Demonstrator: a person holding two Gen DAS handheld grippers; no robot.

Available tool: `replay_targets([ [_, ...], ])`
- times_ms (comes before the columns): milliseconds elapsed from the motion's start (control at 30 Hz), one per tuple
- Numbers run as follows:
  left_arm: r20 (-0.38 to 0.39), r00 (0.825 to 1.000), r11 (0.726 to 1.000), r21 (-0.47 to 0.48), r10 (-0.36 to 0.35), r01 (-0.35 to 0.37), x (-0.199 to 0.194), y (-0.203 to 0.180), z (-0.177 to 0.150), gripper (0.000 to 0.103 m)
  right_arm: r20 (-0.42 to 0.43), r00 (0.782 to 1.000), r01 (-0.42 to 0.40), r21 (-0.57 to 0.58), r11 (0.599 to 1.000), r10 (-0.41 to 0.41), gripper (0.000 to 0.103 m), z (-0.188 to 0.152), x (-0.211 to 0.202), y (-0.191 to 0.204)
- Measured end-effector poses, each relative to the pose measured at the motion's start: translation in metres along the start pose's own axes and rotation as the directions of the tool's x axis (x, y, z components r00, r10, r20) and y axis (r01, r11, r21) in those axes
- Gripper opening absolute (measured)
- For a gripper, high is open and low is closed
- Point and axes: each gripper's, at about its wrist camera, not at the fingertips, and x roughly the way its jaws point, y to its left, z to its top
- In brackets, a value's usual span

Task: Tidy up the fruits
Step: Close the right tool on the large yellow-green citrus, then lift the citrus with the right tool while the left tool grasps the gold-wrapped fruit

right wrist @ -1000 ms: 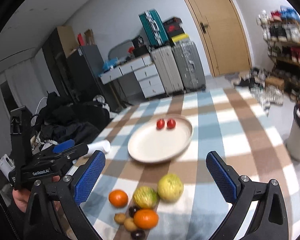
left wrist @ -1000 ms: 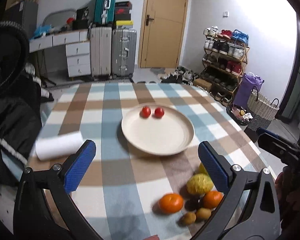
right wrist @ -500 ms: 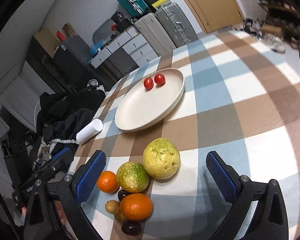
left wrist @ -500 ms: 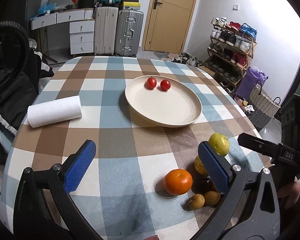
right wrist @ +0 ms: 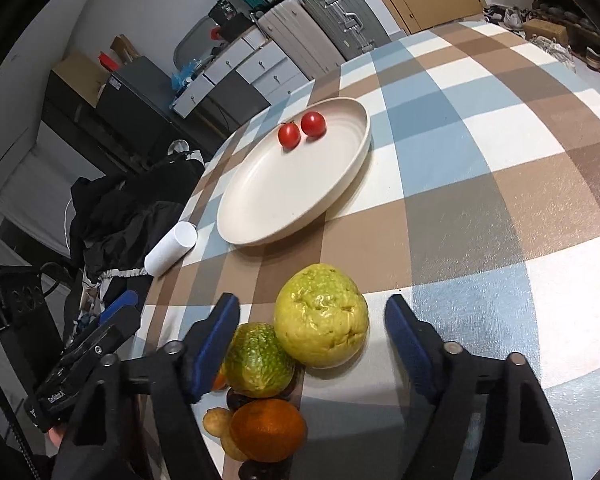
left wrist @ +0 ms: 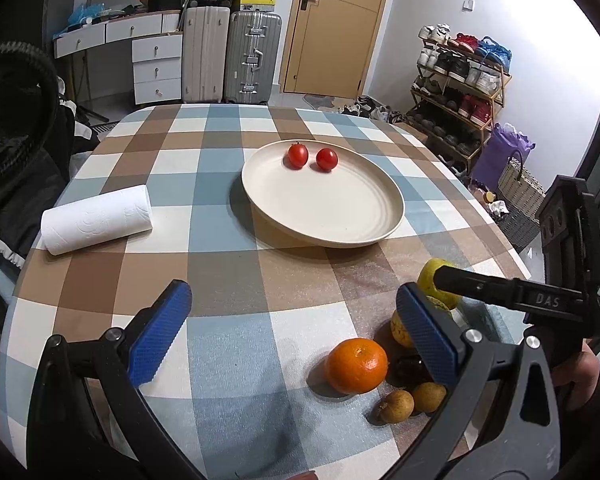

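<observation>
Yellow-green fruit (right wrist: pixel 321 321) now sits between the right gripper's (right wrist: pixel 312 342) narrowed jaws.

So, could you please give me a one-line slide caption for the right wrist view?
Open right gripper straddling a yellow-green guava beside piled fruit, the cream plate beyond holding two tomatoes.

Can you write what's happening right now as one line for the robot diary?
right gripper: open around yellow-green guava | left gripper: open, empty | plate: two tomatoes
</observation>
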Motion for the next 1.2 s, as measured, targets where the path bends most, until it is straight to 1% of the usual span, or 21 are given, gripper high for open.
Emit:
replay_targets([
  [67, -0.001, 1.0, 1.0, -0.002, 0.001, -0.001, 0.001, 0.001, -0.001, 0.102, -0.002, 1.0, 0.007, 0.001, 1.0, -0.007, 0.057, 0.0, 0.001, -0.001],
  [100, -0.002, 1.0, 1.0, -0.003, 0.001, -0.001, 0.002, 0.001, -0.001, 0.102, -0.009, 1.0, 0.014, 0.0, 1.0, -0.014, 0.052, 0.0, 0.002, -0.001],
  [133, -0.003, 1.0, 1.0, -0.003, 0.003, -0.003, 0.001, 0.001, -0.001, 0.102, -0.008, 1.0, 0.019, -0.001, 1.0, -0.019, 0.05, 0.0, 0.002, -0.001],
  [367, -0.006, 1.0, 1.0, 0.0, -0.003, 0.003, 0.003, -0.001, -0.003, 0.102, 0.01, 0.999, 0.049, -0.037, 0.998, -0.049, 0.049, -0.004, 0.0, 0.003],
  [467, -0.005, 1.0, 1.0, 0.009, -0.008, 0.008, 0.001, -0.005, -0.004, 0.102, 0.026, 0.999, 0.036, -0.023, 0.999, -0.035, 0.049, -0.006, -0.004, -0.002],
  [600, -0.008, 0.999, 0.999, 0.029, -0.038, 0.038, 0.0, -0.013, -0.002, 0.102, 0.054, 0.998, 0.016, -0.014, 1.0, -0.015, 0.049, -0.006, -0.014, -0.006],
  [633, -0.017, 0.998, 0.998, 0.036, -0.057, 0.058, 0.002, -0.016, 0.0, 0.102, 0.064, 0.998, 0.013, -0.016, 1.0, -0.012, 0.049, -0.007, -0.017, -0.007],
  [667, -0.037, 0.995, 0.995, 0.044, -0.088, 0.089, 0.005, -0.02, 0.001, 0.102, 0.071, 0.997, 0.012, -0.018, 1.0, -0.01, 0.049, -0.007, -0.019, -0.007],
  [733, -0.062, 0.99, 0.99, 0.061, -0.124, 0.127, 0.011, -0.028, 0.004, 0.102, 0.085, 0.996, 0.009, -0.028, 1.0, -0.006, 0.049, -0.007, -0.025, -0.007],
  [867, -0.113, 0.979, 0.98, 0.083, -0.172, 0.182, 0.021, -0.043, 0.005, 0.102, 0.109, 0.994, 0.01, -0.034, 0.999, -0.006, 0.049, -0.009, -0.037, -0.01],
  [967, -0.162, 0.967, 0.973, 0.092, -0.197, 0.213, 0.031, -0.052, 0.004, 0.102, 0.123, 0.992, 0.008, -0.026, 1.0, -0.005, 0.049, -0.01, -0.043, -0.014],
  [1033, -0.194, 0.956, 0.968, 0.08, -0.218, 0.237, 0.039, -0.056, 0.004, 0.102, 0.131, 0.991, 0.007, -0.023, 1.0, -0.004, 0.049, -0.011, -0.047, -0.017],
  [1200, -0.238, 0.943, 0.964, 0.07, -0.234, 0.257, 0.051, -0.064, 0.002, 0.102, 0.147, 0.989, 0.004, -0.02, 1.0, -0.001, 0.049, -0.012, -0.053, -0.022],
])
